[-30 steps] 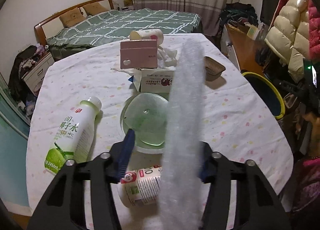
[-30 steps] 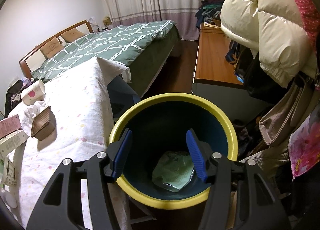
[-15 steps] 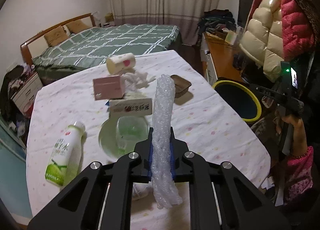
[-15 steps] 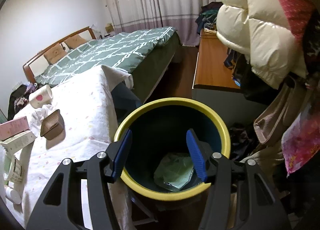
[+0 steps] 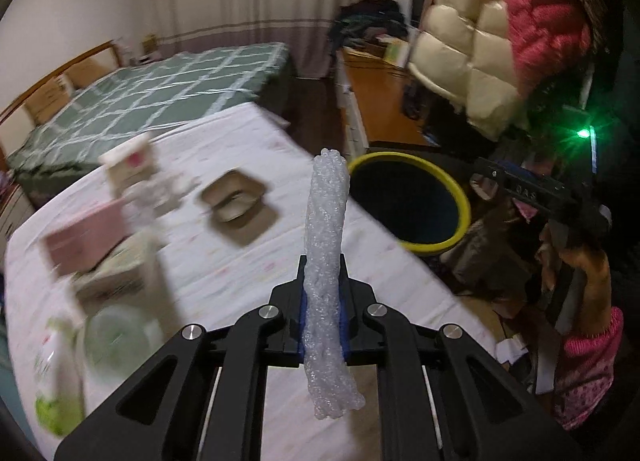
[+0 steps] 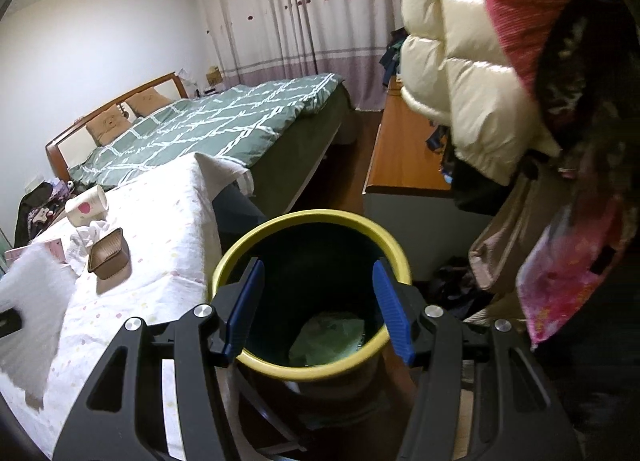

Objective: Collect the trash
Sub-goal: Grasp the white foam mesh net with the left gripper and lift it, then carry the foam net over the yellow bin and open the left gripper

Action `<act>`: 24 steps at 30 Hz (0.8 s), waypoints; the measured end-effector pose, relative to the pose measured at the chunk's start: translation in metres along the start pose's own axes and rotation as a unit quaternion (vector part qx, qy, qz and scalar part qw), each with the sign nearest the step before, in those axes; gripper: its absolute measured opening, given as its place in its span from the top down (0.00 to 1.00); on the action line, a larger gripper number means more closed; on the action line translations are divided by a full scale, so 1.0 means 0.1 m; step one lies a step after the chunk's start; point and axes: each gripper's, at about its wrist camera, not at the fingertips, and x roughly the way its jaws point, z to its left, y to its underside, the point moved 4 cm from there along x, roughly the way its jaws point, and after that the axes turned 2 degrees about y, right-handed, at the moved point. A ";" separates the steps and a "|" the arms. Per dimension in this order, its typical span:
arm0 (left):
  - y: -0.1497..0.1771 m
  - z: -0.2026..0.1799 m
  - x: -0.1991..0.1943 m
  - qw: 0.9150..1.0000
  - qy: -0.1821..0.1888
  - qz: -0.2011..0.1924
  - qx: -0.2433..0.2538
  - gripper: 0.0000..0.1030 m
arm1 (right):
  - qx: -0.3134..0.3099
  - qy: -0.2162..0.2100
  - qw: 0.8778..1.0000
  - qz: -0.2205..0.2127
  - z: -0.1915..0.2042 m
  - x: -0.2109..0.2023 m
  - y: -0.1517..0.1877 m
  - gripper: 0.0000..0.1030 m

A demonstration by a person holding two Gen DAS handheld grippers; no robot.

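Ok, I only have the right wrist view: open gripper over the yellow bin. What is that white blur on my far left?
Observer: A roll of bubble wrap, clamped in the left gripper.
Operator: Is it over the bin?
Observer: No. It is above the table; the bin sits ahead to its right.
Operator: Other trash I can't see?
Observer: A green-labelled bottle lies near the table's left edge, blurred.
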 end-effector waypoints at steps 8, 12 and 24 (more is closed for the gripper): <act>-0.55 -0.53 0.86 0.998 0.039 0.040 0.043 0.88 | 0.008 0.010 1.000 -0.005 -0.30 -0.19 0.08 0.47; -0.77 -0.78 1.25 0.996 0.050 0.050 0.058 0.88 | 0.011 0.012 1.000 -0.003 -0.39 -0.20 0.10 0.46; -1.14 -1.06 1.97 0.996 0.024 0.051 0.063 0.46 | 0.016 0.013 1.000 0.014 -0.49 -0.16 0.21 0.46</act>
